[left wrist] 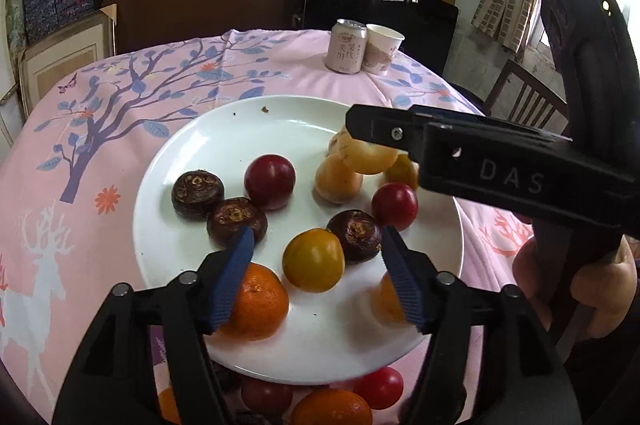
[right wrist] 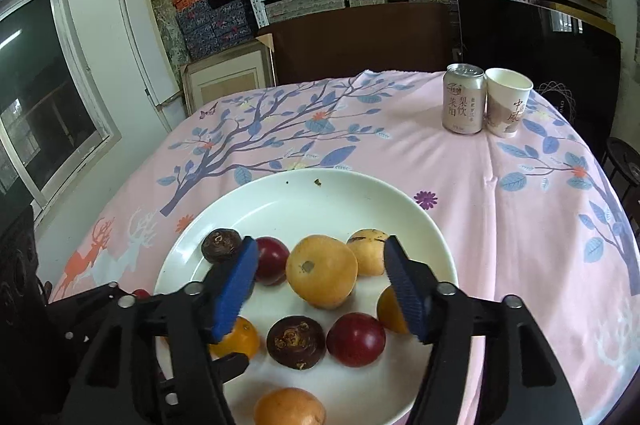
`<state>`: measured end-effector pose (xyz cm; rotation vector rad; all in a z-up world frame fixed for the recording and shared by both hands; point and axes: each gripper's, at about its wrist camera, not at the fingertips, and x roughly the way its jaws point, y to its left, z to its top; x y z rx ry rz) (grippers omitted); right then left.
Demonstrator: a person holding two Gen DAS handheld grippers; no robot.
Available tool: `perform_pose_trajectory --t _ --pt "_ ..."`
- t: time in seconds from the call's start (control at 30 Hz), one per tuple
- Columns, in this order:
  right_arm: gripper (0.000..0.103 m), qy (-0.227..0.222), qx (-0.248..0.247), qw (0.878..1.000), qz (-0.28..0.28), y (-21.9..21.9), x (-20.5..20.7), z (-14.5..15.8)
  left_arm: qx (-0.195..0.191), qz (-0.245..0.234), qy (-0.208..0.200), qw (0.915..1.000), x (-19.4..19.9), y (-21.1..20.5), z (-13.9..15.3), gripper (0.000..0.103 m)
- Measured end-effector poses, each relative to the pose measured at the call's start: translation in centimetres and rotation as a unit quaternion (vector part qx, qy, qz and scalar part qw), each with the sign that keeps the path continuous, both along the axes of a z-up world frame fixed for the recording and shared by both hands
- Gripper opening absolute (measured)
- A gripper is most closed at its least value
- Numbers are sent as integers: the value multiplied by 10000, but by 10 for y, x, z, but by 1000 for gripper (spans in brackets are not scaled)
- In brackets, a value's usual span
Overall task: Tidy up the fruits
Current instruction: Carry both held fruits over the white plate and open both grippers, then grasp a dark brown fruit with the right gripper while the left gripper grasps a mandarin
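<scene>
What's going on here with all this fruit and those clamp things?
A person holds a gripper in each hand over a white plate of mixed fruit on a pink tablecloth. The left gripper and right gripper are both open and hold nothing. A can and paper cup stand at the far edge.

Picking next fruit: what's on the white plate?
On the white plate: dark water chestnuts, red plums, yellow-orange fruits, a mandarin. Gripper fingers cover parts of some.

- plate [right wrist: 280, 201]: glossy white ceramic look
- tablecloth [right wrist: 500, 225]: matt printed cloth
- can [right wrist: 463, 99]: metal
- cup [right wrist: 507, 103]: paper
- gripper pads [right wrist: 236, 289]: ribbed blue, rubbery
- water chestnuts [left wrist: 197, 194]: rough, dark skin
</scene>
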<state>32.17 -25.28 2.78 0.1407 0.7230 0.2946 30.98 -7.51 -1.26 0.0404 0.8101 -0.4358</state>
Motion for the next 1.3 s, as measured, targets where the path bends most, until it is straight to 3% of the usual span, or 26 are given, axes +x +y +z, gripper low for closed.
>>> perform_pose_trajectory --t 0.13,0.2,0.37,0.6,0.77,1.0,1.3 --pt "70 87 138 9998 -78 -9 -12 2 -89 32 -187 9998 -15 9 15 71" --pt "70 129 214 9996 -87 -15 -24 5 -113 51 -302 9995 -29 15 23 77" --pt "72 205 337 9992 -4 -27 -73 6 -139 70 -439 9989 -73 37 30 81" --pt "73 340 79 9993 140 -21 -149 -18 -50 275 -296 9992 -127 73 9 83" --pt "73 388 -261 9978 478 5 -181 -37 -39 447 -49 9990 -153 92 -15 83" --pt "73 445 -980 9922 625 32 -188 -50 40 521 87 9986 -177 105 -30 83" --pt "73 679 -1043 9900 660 48 -171 -56 108 598 117 9981 -174 107 -30 83"
